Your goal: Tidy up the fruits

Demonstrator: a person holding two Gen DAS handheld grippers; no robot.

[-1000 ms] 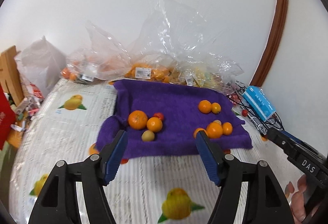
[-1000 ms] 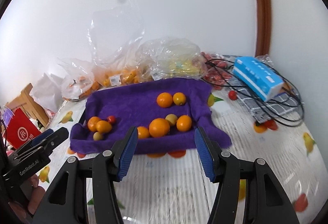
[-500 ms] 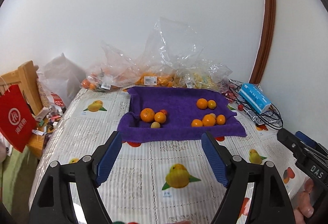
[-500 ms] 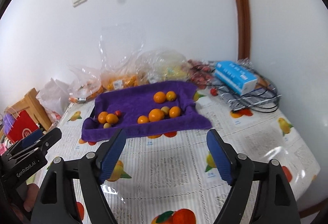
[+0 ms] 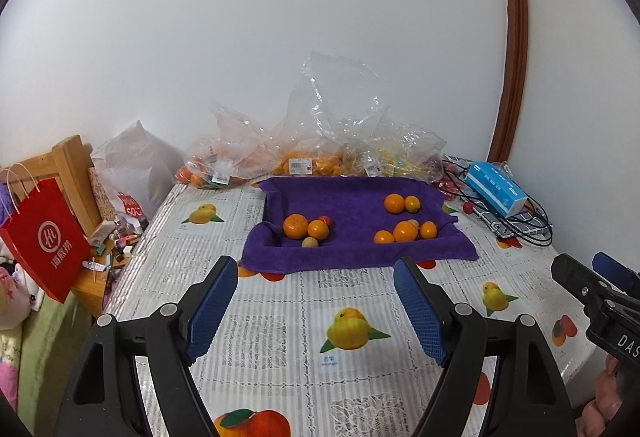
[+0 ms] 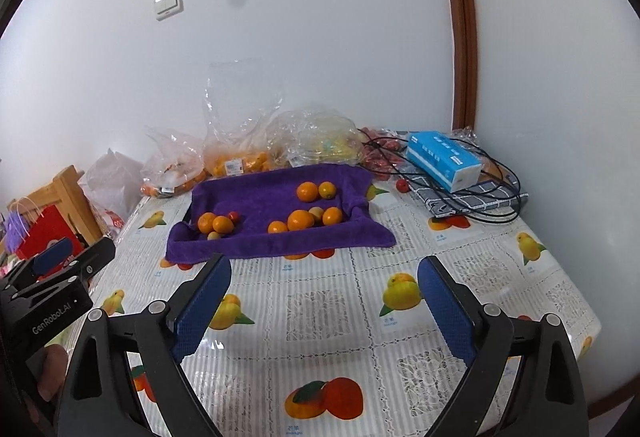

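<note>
Left view: the left gripper (image 5: 316, 285) is held apart and empty, short of the towel (image 5: 356, 213), on which the fruits (image 5: 306, 227) are grouped.

Right view: the right gripper (image 6: 324, 287) is opening, empty, short of the towel (image 6: 264, 205); a red fruit (image 6: 233, 216), perhaps a tomato, is seen there.

Orange fruits (image 5: 296, 226) are set on a purple towel (image 5: 352, 245); the desk (image 5: 280, 325) is covered in white, fruit-printed cloth.

A lived-in home room is shown. A fruit-printed tablecloth (image 5: 280, 321), a red shopping bag (image 5: 44, 237) and bagged groceries (image 5: 304, 161) are seen against a plain wall.
</note>
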